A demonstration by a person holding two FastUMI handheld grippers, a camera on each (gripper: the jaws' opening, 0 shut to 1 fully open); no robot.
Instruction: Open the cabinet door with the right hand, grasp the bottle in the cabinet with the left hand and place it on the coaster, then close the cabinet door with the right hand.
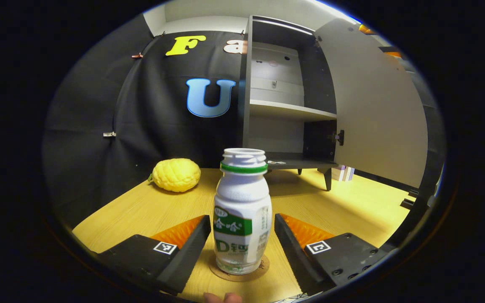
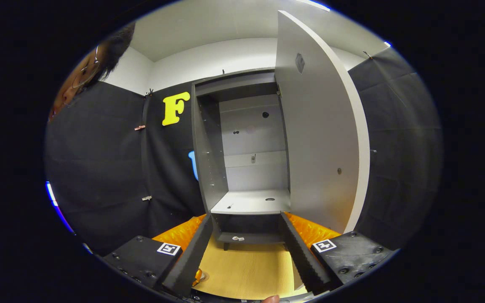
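A white bottle [image 1: 242, 210] with a green label and a green neck ring stands upright on a round coaster [image 1: 263, 266] on the wooden table [image 1: 141, 210]. My left gripper [image 1: 241, 216] is open around it, one finger on each side with a thin gap to the bottle. The grey cabinet [image 1: 289, 110] stands behind with its door [image 1: 377, 105] swung wide to the right and its shelves bare. My right gripper [image 2: 246, 216] is open and holds nothing, pointing at the cabinet's shelf [image 2: 251, 202], left of the open door [image 2: 322, 139].
A yellow bumpy fruit [image 1: 176, 174] lies on the table at the back left, by the black cloth wall. A small box [image 1: 343, 172] sits behind the cabinet's legs. A person's head [image 2: 86, 71] shows at the upper left in the right gripper view.
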